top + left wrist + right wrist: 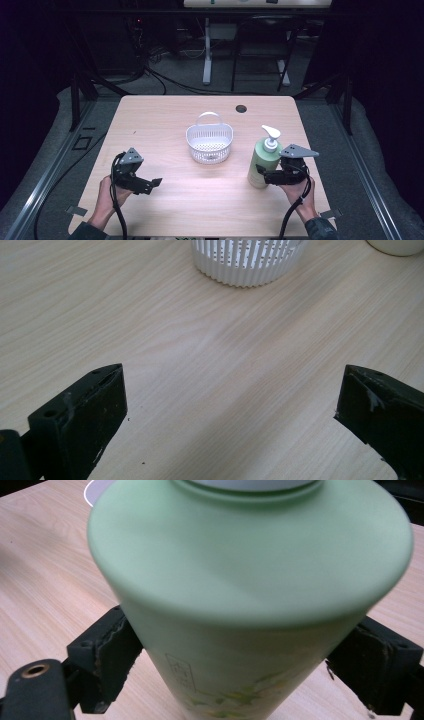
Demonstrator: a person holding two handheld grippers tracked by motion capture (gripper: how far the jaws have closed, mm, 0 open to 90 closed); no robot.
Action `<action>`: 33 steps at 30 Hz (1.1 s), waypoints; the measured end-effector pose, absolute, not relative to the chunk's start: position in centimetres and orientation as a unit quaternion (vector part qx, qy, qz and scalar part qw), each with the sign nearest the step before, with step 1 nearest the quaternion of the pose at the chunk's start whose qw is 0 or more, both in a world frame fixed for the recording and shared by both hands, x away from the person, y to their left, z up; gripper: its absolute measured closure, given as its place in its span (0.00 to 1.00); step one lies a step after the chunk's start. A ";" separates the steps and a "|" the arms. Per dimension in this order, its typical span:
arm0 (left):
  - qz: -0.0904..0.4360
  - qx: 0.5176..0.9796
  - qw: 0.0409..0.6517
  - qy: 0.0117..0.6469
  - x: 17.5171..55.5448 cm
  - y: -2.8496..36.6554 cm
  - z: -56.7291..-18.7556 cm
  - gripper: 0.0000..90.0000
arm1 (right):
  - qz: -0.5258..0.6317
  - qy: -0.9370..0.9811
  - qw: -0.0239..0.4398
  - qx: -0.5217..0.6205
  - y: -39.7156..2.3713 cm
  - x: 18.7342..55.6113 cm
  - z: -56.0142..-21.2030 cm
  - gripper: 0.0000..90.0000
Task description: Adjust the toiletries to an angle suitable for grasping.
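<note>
A pale green pump bottle (263, 159) with a white pump head stands upright at the table's right side. My right gripper (265, 176) is shut on its lower body; in the right gripper view the bottle (250, 570) sits between the two black jaws, each pressed against a side. A white perforated basket (209, 142) with a hoop handle sits at the table's middle, nothing visible inside. My left gripper (153, 184) rests low at the front left, open with nothing in it, and points toward the basket (247, 262). Bare wood lies between its jaws (232, 400).
The light wooden table (160, 115) has a small round hole (241, 108) near its far edge. A pale rounded base (395, 245) shows at the top right of the left gripper view. Black cables trail from both grippers off the front edge. Desk legs stand on the floor behind.
</note>
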State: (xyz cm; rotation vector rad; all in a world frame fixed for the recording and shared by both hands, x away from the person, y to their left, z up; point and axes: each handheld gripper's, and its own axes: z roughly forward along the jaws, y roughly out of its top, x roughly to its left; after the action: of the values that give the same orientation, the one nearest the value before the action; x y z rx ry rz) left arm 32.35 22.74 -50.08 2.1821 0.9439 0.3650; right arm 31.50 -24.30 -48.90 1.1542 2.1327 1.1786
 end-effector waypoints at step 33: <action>0.138 0.850 0.357 0.362 32.5 22.6 -50.2 0.00 | 0.433 0.775 0.220 0.404 -24.2 31.4 -45.3 0.00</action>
State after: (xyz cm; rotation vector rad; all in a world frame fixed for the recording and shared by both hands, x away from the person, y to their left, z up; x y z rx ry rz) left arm 32.46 22.56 -50.17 2.1948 0.9353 0.3551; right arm 31.39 -24.19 -45.29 1.1163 2.1429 1.1982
